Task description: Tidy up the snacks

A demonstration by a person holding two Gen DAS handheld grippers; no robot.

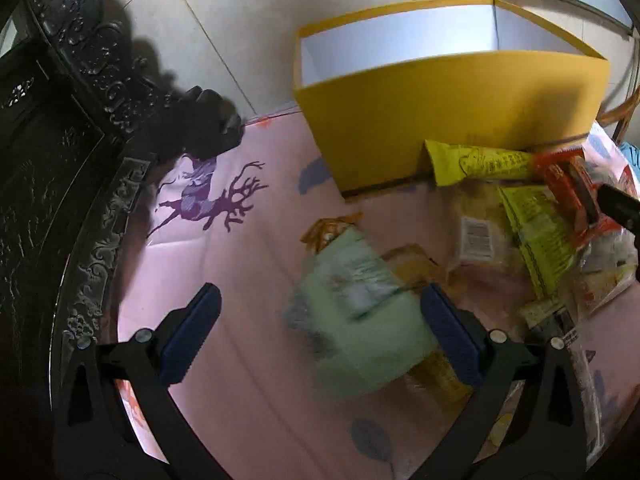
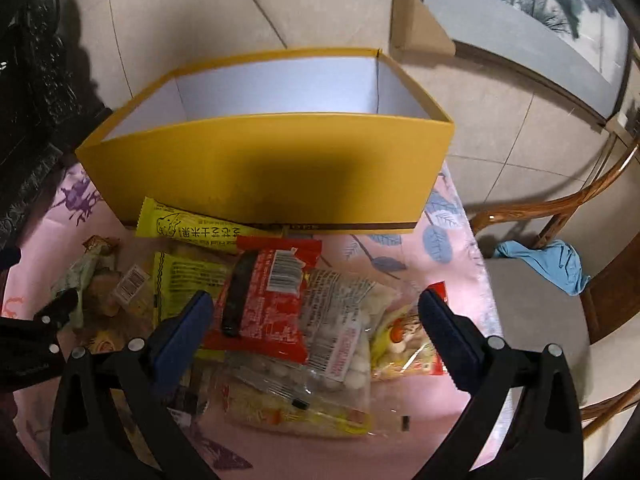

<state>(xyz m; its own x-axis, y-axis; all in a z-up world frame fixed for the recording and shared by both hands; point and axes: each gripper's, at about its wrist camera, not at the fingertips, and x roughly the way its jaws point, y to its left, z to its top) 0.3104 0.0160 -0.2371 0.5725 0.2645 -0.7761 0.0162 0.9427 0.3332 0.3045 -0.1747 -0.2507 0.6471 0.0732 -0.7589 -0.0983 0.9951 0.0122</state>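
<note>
A pile of snack packets lies on a pink cloth in front of an open yellow box (image 1: 452, 120) (image 2: 264, 168) with a white inside. My left gripper (image 1: 320, 336) is open just above a pale green packet (image 1: 360, 328), which lies between the fingers, blurred. My right gripper (image 2: 316, 336) is open over a red packet (image 2: 272, 304) and a clear bag of white balls (image 2: 352, 344). Yellow-green packets (image 2: 192, 228) (image 1: 476, 164) lie against the box's front wall. The left gripper's tip (image 2: 60, 308) shows at the left of the right wrist view.
Dark carved furniture (image 1: 60, 160) stands at the left. A wooden chair (image 2: 560, 208) with a blue cloth (image 2: 556, 264) on its seat stands right of the table. The pink cloth (image 1: 224, 272) has a purple deer print. Tiled floor lies behind the box.
</note>
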